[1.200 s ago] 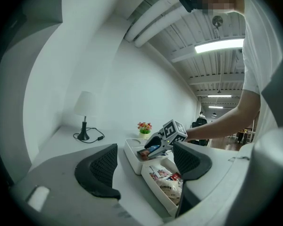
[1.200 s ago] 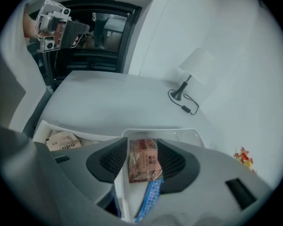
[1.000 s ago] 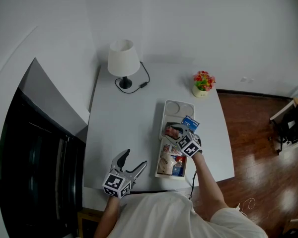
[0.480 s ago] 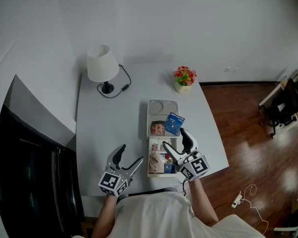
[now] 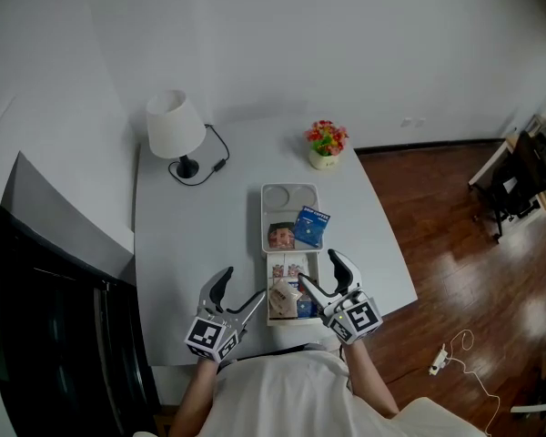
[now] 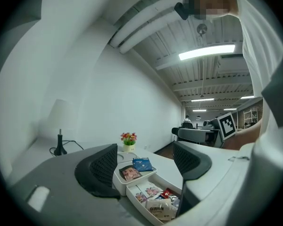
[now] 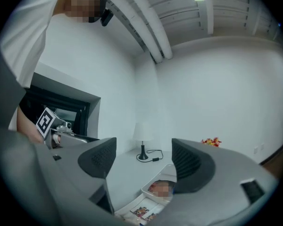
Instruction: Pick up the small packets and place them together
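A long white tray (image 5: 288,195) lies on the grey table. A blue packet (image 5: 311,226) and a portrait packet (image 5: 282,236) lie in its middle section. Several small packets (image 5: 289,295) fill the near compartment. My right gripper (image 5: 326,279) hovers at the tray's near right corner; its jaws are closing, still apart, with nothing between them. My left gripper (image 5: 239,296) stands open just left of the tray's near end, empty. In the left gripper view the blue packet (image 6: 142,163), the portrait packet (image 6: 130,172) and the small packets (image 6: 156,204) show between the jaws of the left gripper (image 6: 146,164).
A white lamp (image 5: 175,129) with a black cord stands at the table's far left. A small flower pot (image 5: 324,146) stands at the far right. The tray's far compartment holds a round dish shape. A wooden floor lies to the right of the table.
My right gripper has drawn back from the tray's middle to its near right corner with its jaws apart. The blue packet now lies on the tray. The left gripper has stayed put.
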